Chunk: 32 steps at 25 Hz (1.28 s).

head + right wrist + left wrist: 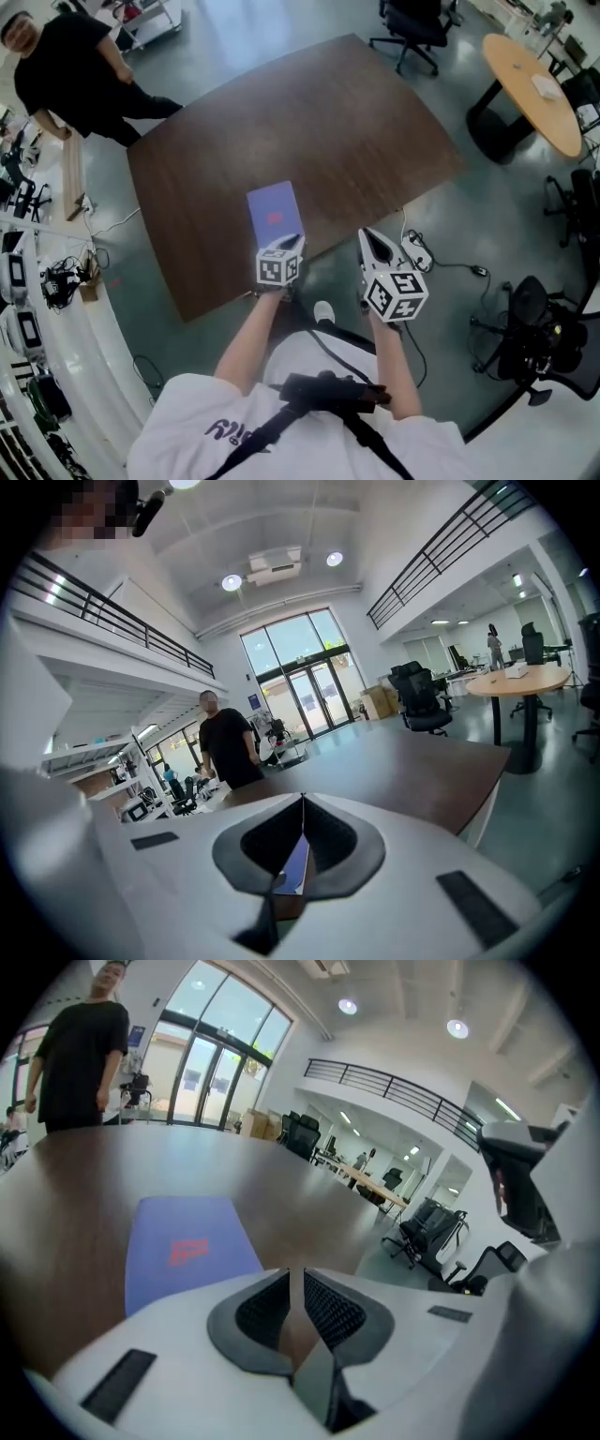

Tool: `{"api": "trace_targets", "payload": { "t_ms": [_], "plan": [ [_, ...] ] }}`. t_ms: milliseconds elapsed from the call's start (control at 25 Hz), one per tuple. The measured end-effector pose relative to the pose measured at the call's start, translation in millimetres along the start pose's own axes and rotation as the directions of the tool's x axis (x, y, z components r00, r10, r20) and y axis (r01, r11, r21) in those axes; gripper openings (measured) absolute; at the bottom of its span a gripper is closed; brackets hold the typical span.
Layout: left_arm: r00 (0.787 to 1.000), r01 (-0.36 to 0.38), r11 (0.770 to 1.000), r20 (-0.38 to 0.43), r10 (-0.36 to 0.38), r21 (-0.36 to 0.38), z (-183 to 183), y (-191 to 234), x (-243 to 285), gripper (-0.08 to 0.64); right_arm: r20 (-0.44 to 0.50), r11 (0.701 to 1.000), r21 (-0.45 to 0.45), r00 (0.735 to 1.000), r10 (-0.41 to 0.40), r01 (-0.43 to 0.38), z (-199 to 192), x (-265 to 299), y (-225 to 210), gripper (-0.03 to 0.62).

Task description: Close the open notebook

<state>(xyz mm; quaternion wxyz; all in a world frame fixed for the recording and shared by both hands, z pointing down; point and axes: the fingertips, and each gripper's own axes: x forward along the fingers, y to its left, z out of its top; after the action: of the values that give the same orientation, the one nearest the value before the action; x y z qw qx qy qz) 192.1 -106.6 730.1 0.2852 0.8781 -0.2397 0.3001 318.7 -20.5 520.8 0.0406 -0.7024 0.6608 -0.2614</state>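
Notebook (274,214) closed flat on table (375,141); L claw (292,240) & R claw (368,236) both empty (jaws practically together)

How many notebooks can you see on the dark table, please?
1: the purple notebook lies closed near the table's near edge, just ahead of the left tool; none seems hidden.

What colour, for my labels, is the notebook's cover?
Blue-violet notebook, red mark; best in left gripper view.
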Motion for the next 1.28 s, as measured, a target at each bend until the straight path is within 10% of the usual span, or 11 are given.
{"api": "trace_targets", "payload": {
  "t_ms": [200,440,720,1280],
  "plan": [
    [0.976,-0.008,1.000,0.217,0.006,0.008,63.9,-30.4,-70.5,0.032,0.050,0.996,-0.025,0.995,0.087,-0.086,30.7,8.5,30.9,0.005],
    [0.860,-0.209,0.969,0.496,0.119,0.129,129.8,-29.5,-195.5,0.031,0.163,0.965,-0.095,0.953,0.257,-0.244,56.0,24.5,115.5,0.005],
    [0.695,-0.328,0.940,0.698,0.175,0.090,172.2,-34.9,-297.4,0.008,0.071,0.781,-0.466,0.863,0.500,-0.415,52.6,5.2,218.0,0.005],
    [0.657,-0.347,0.938,0.719,0.228,0.019,124.7,-52.4,-323.1,0.008,0.104,0.759,-0.493,0.837,0.537,-0.425,52.7,-7.0,239.6,0.005]
  ]
}}
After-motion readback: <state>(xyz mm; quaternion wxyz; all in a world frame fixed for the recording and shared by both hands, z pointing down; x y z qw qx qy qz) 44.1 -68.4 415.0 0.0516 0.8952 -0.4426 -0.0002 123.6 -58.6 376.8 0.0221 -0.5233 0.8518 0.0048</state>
